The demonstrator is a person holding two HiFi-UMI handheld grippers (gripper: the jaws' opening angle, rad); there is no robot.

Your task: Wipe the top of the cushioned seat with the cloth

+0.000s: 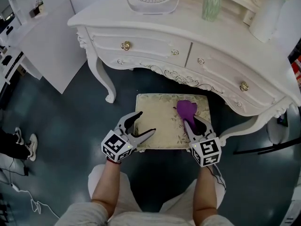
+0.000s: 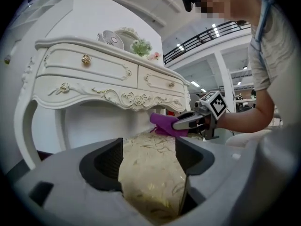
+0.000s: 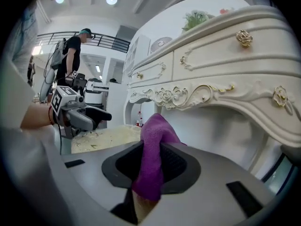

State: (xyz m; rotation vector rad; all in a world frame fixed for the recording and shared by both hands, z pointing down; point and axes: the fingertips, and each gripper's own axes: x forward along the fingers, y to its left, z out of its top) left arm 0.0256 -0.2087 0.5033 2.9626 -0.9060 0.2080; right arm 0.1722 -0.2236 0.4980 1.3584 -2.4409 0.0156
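Right gripper (image 1: 193,121) is clamped on the purple cloth (image 1: 186,108): a fold is pinched between the jaws and the rest bunches just ahead of the tips, resting on the cushioned seat (image 1: 160,126) directly under it. Left gripper (image 1: 146,122) sits across the seat to the right gripper's left, well apart from the cloth. Its jaws are apart and grip nothing; only the seat's patterned top shows between them. A white dressing table (image 1: 155,46) stands beyond both grippers' tips, its edge overhanging the seat's far side. The cloth looks light, soft and floppy, terry-like, so it will likely drag and fold rather than slide flat. The pinch on the bunched fold seems fine; pressing the loose part down should spread it. The seat top looks padded and should give slightly under pressure.
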